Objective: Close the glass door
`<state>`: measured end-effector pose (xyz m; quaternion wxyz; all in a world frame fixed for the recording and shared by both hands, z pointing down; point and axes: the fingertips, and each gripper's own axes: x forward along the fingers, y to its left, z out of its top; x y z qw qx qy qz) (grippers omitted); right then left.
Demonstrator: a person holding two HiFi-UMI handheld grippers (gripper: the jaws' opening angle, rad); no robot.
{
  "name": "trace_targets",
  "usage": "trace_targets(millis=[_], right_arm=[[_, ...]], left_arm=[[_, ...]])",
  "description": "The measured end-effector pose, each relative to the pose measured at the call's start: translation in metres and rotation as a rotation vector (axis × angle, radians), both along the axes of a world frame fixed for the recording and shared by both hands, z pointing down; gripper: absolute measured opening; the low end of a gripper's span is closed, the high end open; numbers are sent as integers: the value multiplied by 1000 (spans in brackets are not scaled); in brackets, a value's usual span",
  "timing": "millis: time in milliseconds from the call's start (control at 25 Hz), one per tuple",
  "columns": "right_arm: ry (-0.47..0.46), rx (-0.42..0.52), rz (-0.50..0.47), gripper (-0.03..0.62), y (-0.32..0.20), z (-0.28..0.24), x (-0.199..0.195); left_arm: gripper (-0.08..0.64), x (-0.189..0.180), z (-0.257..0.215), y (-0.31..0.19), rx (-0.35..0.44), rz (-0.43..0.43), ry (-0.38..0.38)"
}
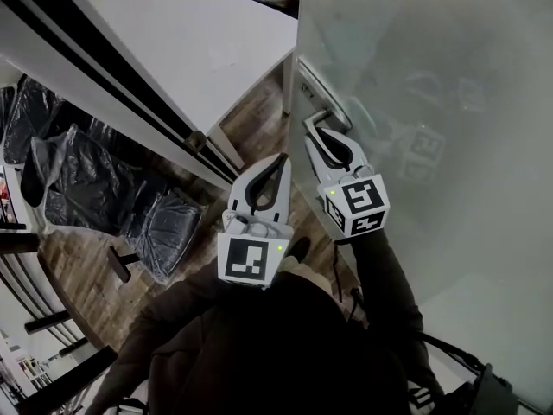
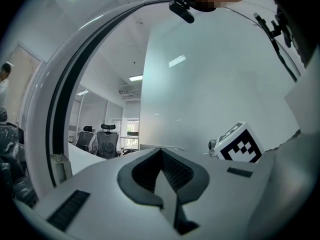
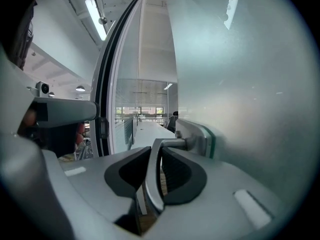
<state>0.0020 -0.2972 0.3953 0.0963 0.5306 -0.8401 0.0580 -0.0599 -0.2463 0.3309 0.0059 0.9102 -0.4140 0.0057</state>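
Nearest, just past the person's dark sleeve (image 1: pixel 389 292), the left gripper (image 1: pixel 281 159) hangs free with its jaws pressed together on nothing. At about 1 o'clock from it, the right gripper (image 1: pixel 320 135) has its jaws clamped on the metal lever handle (image 3: pixel 151 176), which sticks out from the frosted glass door (image 1: pixel 449 76) filling the 3 o'clock side. Farther off at 11 o'clock stands a white table (image 1: pixel 199 41), and at 9 o'clock sit chairs wrapped in black plastic (image 1: pixel 78 180).
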Motion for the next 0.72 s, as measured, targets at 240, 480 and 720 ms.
trace_targets(millis=[240,480,720], right_arm=[[28,3,-10,66,15,-6,-22],[30,-1,-42,66,25,-25,-39],[15,-11,-74,66,36,-21,-59]], left_arm=[[-3,-29,-10,14,1,20,30],[-3,-57,-19,22,-26,29,34],[-3,-81,-18,26,-22,3,31]])
